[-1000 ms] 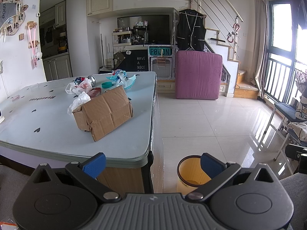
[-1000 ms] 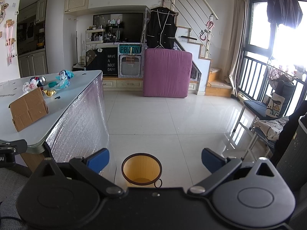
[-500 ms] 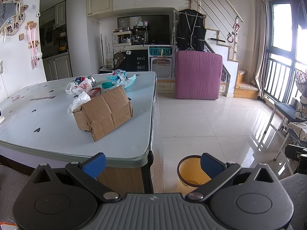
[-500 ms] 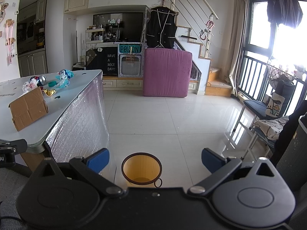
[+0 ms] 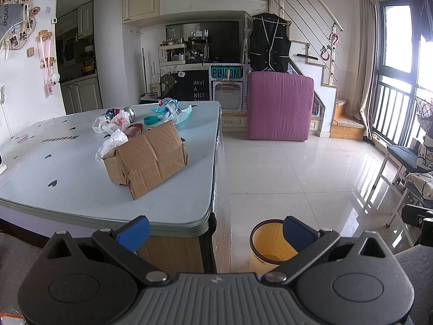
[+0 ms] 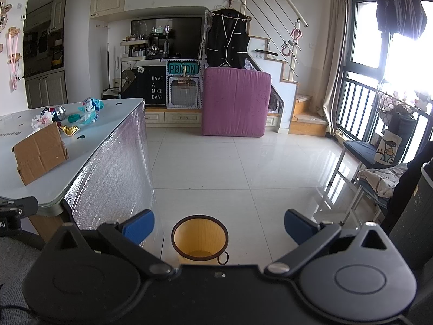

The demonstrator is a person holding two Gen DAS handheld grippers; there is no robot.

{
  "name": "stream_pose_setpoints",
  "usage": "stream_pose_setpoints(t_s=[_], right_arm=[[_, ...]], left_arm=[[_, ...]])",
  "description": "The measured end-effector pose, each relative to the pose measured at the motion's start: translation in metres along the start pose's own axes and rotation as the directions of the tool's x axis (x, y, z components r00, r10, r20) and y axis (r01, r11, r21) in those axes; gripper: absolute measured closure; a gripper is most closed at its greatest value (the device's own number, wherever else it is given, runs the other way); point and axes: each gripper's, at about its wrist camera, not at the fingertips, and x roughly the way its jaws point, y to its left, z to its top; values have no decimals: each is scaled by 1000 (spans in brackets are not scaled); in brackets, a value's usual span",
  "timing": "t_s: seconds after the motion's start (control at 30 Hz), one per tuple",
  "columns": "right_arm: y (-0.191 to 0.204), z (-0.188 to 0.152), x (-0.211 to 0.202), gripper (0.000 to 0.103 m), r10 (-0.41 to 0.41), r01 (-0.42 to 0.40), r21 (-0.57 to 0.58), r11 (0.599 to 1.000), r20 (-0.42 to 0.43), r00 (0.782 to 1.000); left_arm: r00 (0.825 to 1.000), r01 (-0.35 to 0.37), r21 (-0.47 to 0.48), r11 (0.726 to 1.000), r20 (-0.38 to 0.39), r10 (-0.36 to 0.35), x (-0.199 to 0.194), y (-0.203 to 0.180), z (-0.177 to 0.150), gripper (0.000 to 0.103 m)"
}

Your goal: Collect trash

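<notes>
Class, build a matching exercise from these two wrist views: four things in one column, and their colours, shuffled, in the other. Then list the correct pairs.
Things:
1. cardboard box
2. waste bin
3. bottle cap
4. upright cushion

Colours:
A. teal
B. purple-pink
C. brown
D. yellow

Pairs: 1-C, 2-D, 3-A, 4-B

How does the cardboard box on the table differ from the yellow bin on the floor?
The cardboard box is brown, angular and creased, lying tilted on the table; the yellow bin is round with a dark rim, standing upright on the floor. White plastic pokes from the box; the bin looks nearly empty. Neither is being held.
</notes>
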Motion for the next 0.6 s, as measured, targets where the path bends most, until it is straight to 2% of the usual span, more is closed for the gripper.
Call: stream_pose_setpoints(t_s=[0.43, 0.6], right_arm=[[-2, 3, 0, 0, 0, 0, 4, 1000, -2, 1000], [-2, -7, 6, 0, -1, 1, 5, 1000, -3, 1000]], left_arm=[[1000, 0, 0, 1000, 0, 0, 0, 0, 0, 0], [1000, 1, 0, 1000, 0, -1, 0, 0, 0, 0]])
